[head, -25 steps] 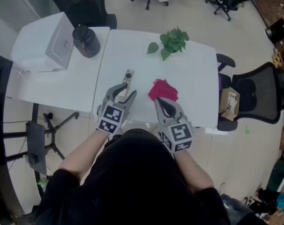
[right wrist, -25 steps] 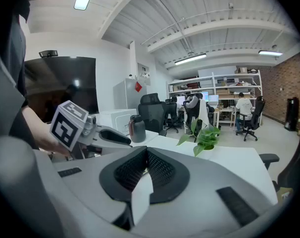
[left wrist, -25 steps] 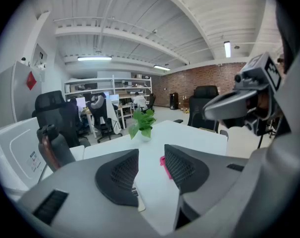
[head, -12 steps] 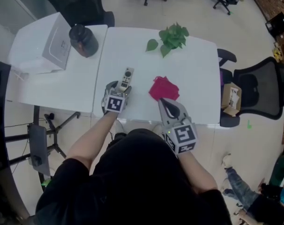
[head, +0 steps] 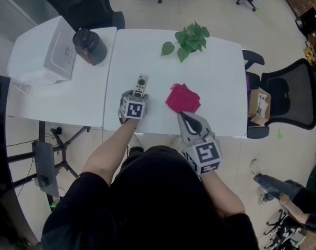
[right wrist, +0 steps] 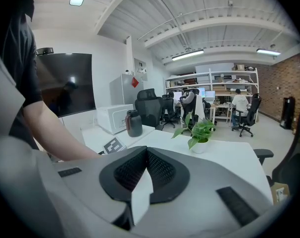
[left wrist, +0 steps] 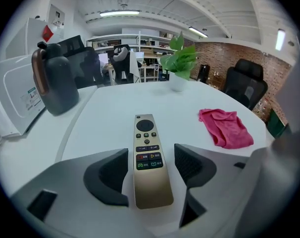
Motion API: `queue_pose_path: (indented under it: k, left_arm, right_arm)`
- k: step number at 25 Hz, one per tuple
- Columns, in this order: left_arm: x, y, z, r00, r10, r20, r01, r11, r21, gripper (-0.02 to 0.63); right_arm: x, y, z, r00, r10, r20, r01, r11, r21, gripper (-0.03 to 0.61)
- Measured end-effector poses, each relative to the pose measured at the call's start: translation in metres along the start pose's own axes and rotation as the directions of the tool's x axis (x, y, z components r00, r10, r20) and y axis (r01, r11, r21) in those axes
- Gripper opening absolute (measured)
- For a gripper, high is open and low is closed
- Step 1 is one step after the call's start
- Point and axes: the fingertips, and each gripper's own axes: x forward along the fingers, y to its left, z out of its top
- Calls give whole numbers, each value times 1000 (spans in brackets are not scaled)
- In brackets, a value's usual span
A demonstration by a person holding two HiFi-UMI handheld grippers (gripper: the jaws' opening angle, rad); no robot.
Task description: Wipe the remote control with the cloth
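Observation:
The gold remote control [head: 141, 85] [left wrist: 149, 157] lies flat on the white table [head: 215, 72], buttons up. My left gripper [head: 135, 97] [left wrist: 151, 171] points down at the remote's near end. Its jaws have just been opening and straddle that end, with a gap between each pad [left wrist: 112, 174] and the remote. The pink cloth [head: 183, 98] [left wrist: 226, 128] lies crumpled to the right of the remote. My right gripper [head: 184, 117] [right wrist: 146, 157] hovers shut and empty just short of the cloth, near the table's front edge.
A potted plant [head: 189, 39] stands at the table's far side. A dark jug [head: 88, 46] and a white box [head: 43, 51] sit on the adjoining table at the left. A black office chair [head: 288, 103] stands to the right, with a cardboard box [head: 258, 105] beside it.
My left gripper has dropped down and forward onto the table, and its jaws now stand wider around the remote's near end. The right gripper has stayed put.

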Motion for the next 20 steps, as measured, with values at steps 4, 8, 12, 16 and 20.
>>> queue_pose_path:
  k: [4,8,12,16,20]
  left_arm:
    - [7,6,-9,999,19,-42,-21,999,-49,296]
    - [6,11,-10,998,50,-47,-52,998,-46,272]
    - [6,12,-9,996,62,-57,-63,998,-20,213]
    - [1,10,-7,998,42,-55,-42,999,5,210]
    - [-17,8,11,999,23,24,-23,999,26,209]
  right_arm:
    - [-3,-3,-1,1000,-6,-5,6,1000,3,9]
    - [-5,-2,-5,1000,1,-21,-1,1000,3,9]
    - [-5,-3,-5,1000,-4,-12,4,1000,1,9]
    - [-5,-2,-5,1000,-5,-18,5,1000,4,9]
    - [-6,-4,-8,999,-11,-35,11,1000,5,9]
